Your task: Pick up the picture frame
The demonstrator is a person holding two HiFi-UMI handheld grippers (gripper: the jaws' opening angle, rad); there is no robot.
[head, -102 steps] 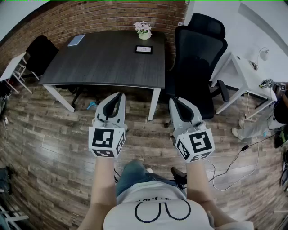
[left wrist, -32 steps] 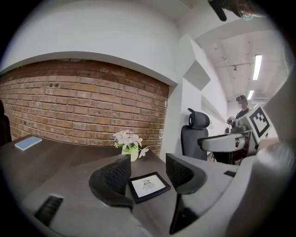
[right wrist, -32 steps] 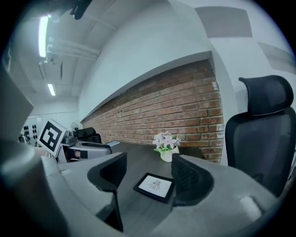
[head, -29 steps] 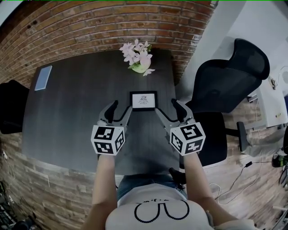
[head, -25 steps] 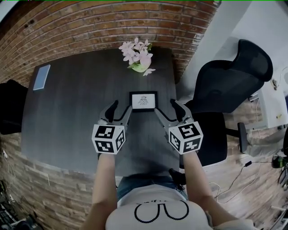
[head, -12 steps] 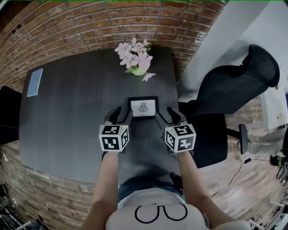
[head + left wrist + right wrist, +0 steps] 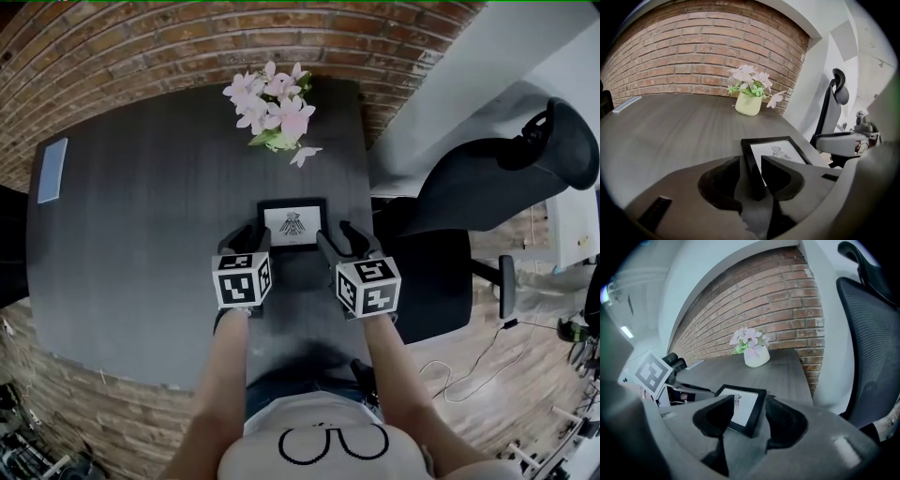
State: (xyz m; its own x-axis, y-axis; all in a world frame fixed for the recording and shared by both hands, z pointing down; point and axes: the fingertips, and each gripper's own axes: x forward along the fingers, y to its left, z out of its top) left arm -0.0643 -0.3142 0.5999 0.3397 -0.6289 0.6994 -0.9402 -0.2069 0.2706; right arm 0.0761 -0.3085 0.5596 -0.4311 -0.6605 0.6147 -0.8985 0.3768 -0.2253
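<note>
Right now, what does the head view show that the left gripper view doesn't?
Only the head view: the person's arms and shirt. Only the left gripper view: the left edge of the picture frame between the jaws of the left gripper, which have just been closing. Both: picture frame, flowers, table, office chair, brick wall.

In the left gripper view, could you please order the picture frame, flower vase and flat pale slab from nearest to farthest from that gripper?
1. Picture frame: its left edge between the left gripper's jaws, which have just been closing.
2. Flower vase: mid-table, ahead.
3. Flat pale slab: far left, by the brick wall.
</note>
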